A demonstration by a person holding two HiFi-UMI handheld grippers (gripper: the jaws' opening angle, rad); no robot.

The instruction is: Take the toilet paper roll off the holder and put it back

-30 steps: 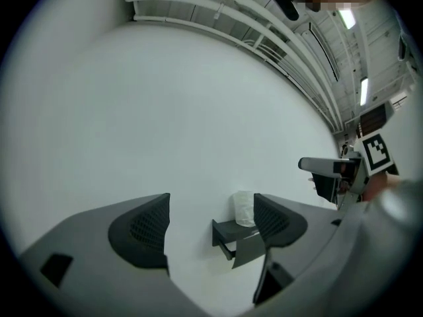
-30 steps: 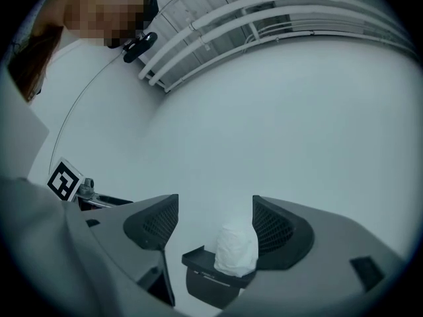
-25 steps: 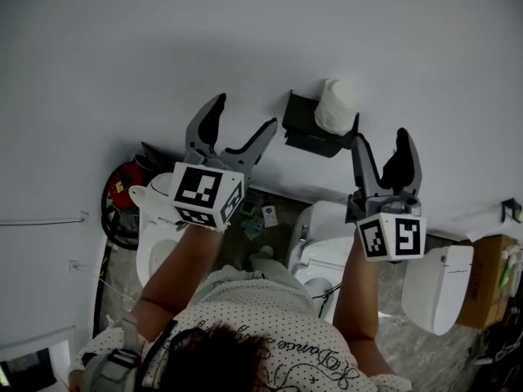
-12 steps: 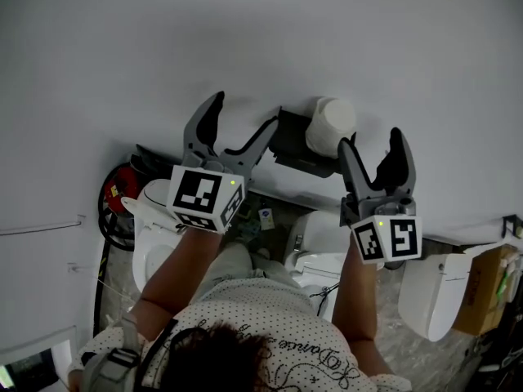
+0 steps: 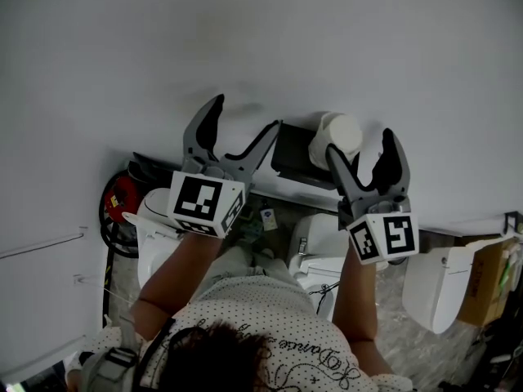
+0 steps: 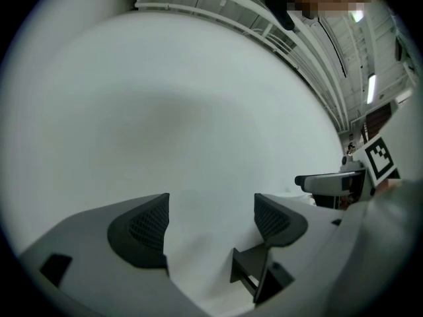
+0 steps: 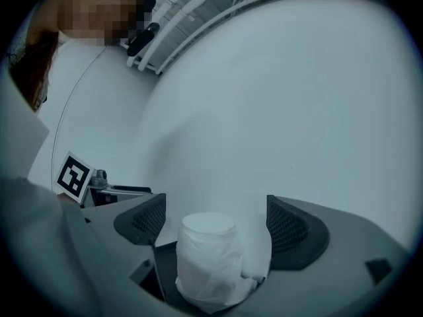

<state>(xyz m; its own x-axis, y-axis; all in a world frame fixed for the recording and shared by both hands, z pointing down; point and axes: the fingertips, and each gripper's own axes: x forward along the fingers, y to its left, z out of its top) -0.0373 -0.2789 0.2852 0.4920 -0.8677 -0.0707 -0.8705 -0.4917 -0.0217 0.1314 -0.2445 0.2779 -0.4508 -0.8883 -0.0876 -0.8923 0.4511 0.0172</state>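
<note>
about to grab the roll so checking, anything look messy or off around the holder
The toilet paper roll looks rumpled: its outer paper hangs loose and bunches at the lower right instead of lying wound tight. The dark holder looks intact.

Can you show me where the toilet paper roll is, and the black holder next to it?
toilet paper roll point(image 7: 208, 263), right gripper view, on its crinkly white side.
holder point(image 5: 292, 147), head view, on its flat black body, left of the roll.
</note>
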